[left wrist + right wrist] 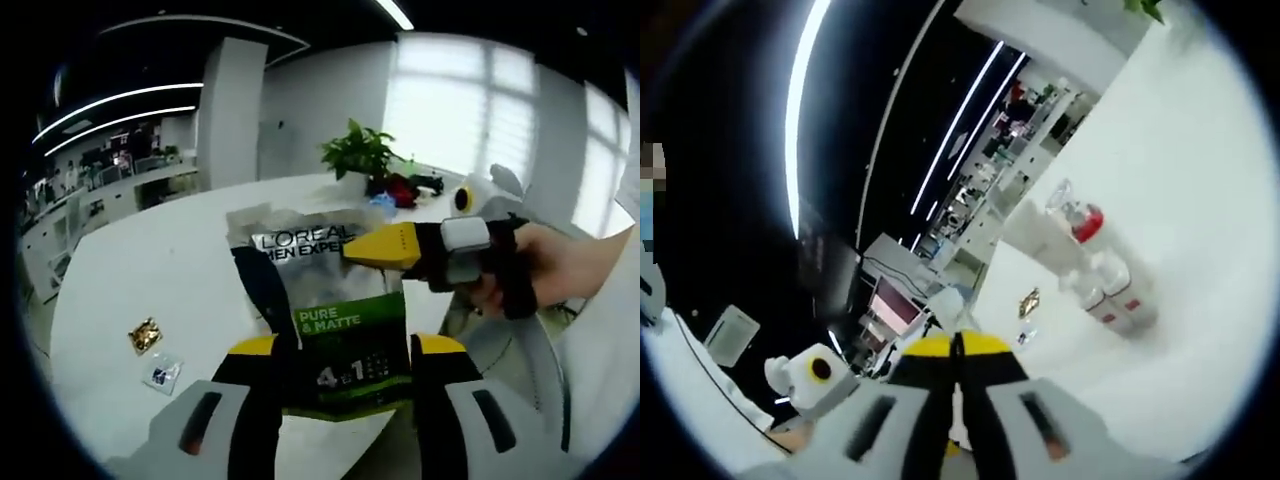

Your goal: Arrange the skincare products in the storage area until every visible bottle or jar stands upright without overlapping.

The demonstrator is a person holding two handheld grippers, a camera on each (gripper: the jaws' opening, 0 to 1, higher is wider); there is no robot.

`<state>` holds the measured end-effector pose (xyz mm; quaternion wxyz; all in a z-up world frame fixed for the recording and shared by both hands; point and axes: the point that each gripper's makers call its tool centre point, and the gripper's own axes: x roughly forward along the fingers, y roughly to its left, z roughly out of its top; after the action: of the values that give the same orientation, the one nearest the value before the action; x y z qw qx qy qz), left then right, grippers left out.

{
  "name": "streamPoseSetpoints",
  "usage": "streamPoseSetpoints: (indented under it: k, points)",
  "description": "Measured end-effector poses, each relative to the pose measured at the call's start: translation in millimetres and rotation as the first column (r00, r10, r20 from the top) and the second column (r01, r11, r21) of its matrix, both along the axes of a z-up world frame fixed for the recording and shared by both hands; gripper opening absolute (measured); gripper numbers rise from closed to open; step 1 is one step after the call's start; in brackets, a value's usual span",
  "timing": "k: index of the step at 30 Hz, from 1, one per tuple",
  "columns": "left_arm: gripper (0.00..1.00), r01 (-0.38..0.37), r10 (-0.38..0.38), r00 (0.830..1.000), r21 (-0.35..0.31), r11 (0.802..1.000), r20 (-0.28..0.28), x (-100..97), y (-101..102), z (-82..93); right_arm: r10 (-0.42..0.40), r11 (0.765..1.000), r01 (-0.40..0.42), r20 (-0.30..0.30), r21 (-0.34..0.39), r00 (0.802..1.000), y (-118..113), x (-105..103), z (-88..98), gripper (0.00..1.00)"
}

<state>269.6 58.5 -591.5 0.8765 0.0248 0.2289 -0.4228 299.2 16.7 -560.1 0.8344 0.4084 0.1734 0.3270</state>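
Left gripper [340,350] clamps a L'Oréal Men Expert packet [335,310] at centre frame.
Right gripper [957,345] has its jaws pressed together, empty; its tip touches the packet's upper right.

Crinkled silver foil skincare pouch [335,320]: white lettering up top, bright green band, black lower panel. Black two-jaw gripper [345,375] with yellow tips. Round table [150,270]: plain white. Small gold-wrapped packet [145,334] beside clear sachet with dark blue mark [160,374]. White bottles with red caps and bands [1095,270].

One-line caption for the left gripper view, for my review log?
Left gripper holds a L'Oreal packet above the white table; right gripper touches its top edge.
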Motion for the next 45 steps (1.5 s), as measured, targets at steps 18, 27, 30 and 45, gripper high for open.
streamPoseSetpoints:
  k: [18, 27, 30, 45]
  points:
    - [0.42, 0.167, -0.250, 0.949, -0.364, 0.916, -0.192, -8.6, -11, 18.5, 0.208, 0.969, -0.227, 0.169, 0.101, 0.963, -1, -35, 51.4, 0.01]
    - [0.14, 0.194, -0.343, 0.904, -0.471, 0.860, -0.254, -28.3, -17, 28.3, 0.155, 0.975, -0.177, 0.157, 0.137, 0.975, -20, -24, 53.6, 0.01]
    - [0.04, 0.180, -0.362, 0.894, -0.527, 0.830, -0.264, -32.4, -16, 38.1, 0.153, 0.976, -0.174, 0.151, 0.132, 0.977, -22, -22, 53.1, 0.01]
    - [0.00, 0.078, -0.361, 0.889, -0.684, 0.725, -0.282, -36.0, -14, 77.1, 0.159, 0.974, -0.175, 0.112, 0.145, 0.981, -4, -34, 35.8, 0.23]
